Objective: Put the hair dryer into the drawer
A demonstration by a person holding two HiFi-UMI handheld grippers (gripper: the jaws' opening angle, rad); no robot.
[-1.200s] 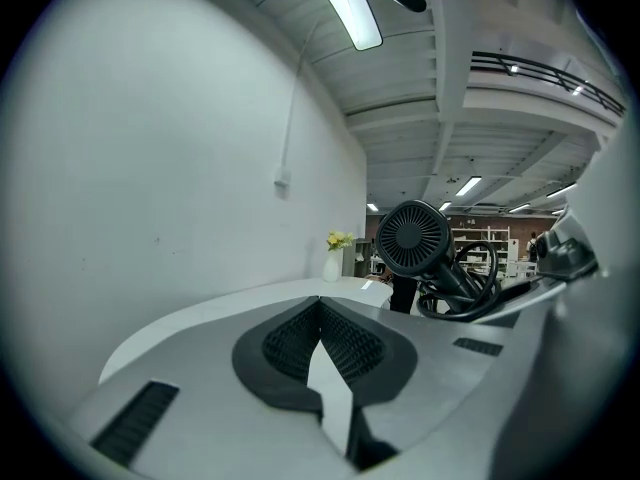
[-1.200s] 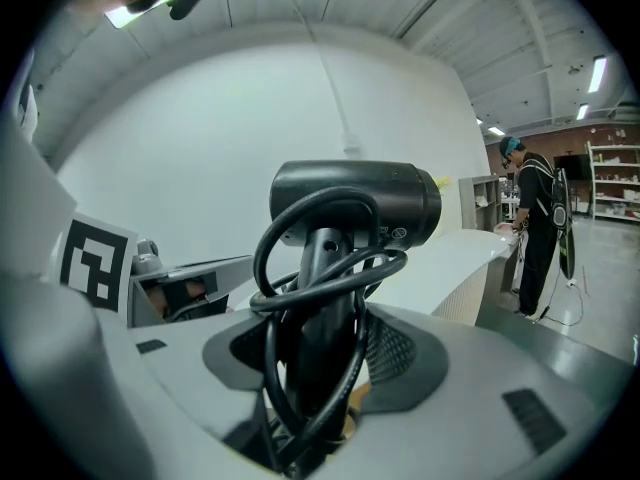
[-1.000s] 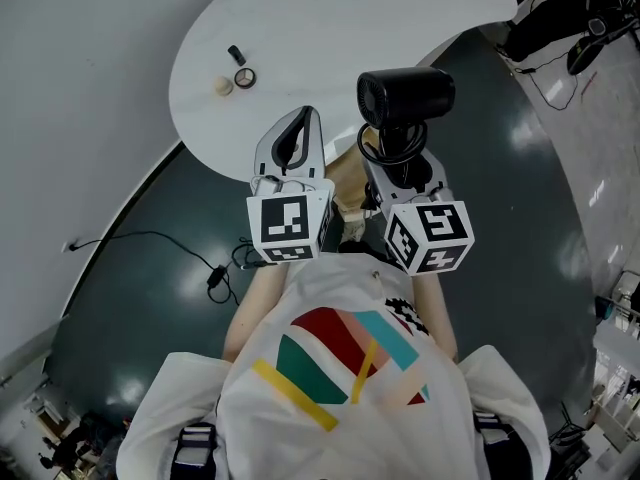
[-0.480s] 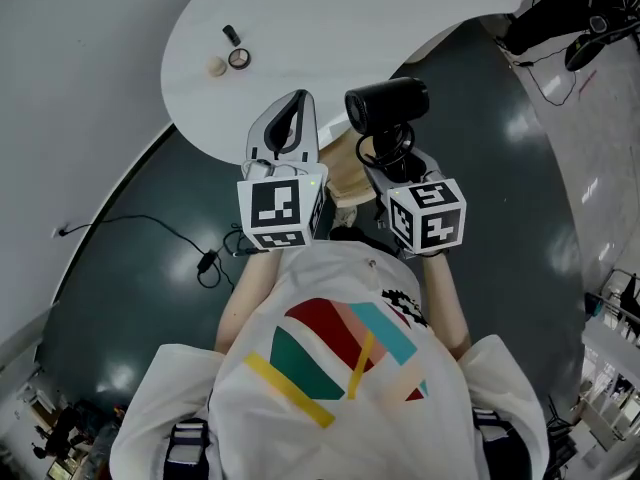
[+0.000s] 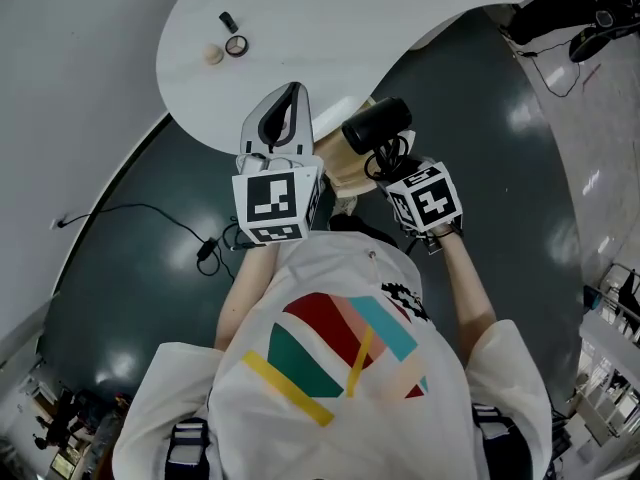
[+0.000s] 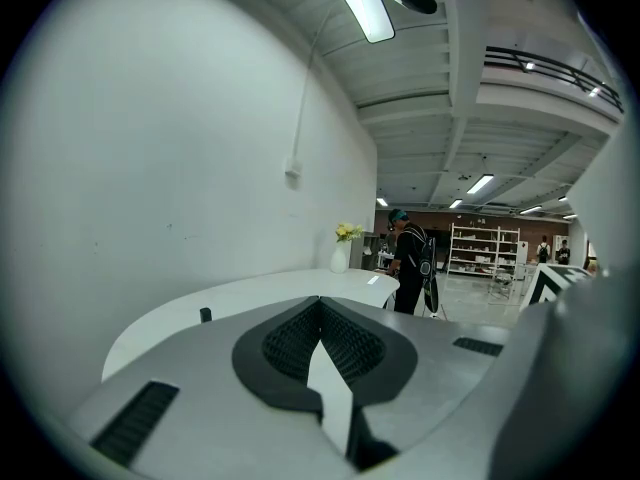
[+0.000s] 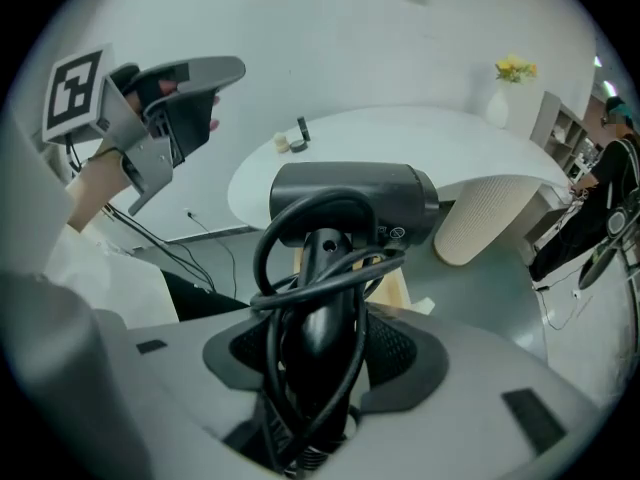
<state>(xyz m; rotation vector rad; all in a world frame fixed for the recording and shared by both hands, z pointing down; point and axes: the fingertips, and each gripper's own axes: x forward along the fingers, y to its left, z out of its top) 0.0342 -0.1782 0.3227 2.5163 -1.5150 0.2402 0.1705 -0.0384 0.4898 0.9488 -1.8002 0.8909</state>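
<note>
Right gripper [image 5: 388, 163] has dipped & tipped fwd since the earlier frame, so the hair dryer [image 5: 376, 124] now sits lower, off the table edge. White table [image 5: 330, 28] fills the top. Pale wood drawer [image 5: 335, 168] shows just under its rim, beside the dryer's barrel. Left gripper [image 5: 282, 133] hovers by the table edge, jaws together, nothing btwn. Right jaws clamp the dryer's handle, cord [image 7: 333, 279] wound round it. Three small items [image 5: 226, 42] sit on the far tabletop.

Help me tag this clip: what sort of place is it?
Probably a big open-plan showroom or office: a curved white table with a vase, shelves far back, strip lights on a high ceiling.
</note>
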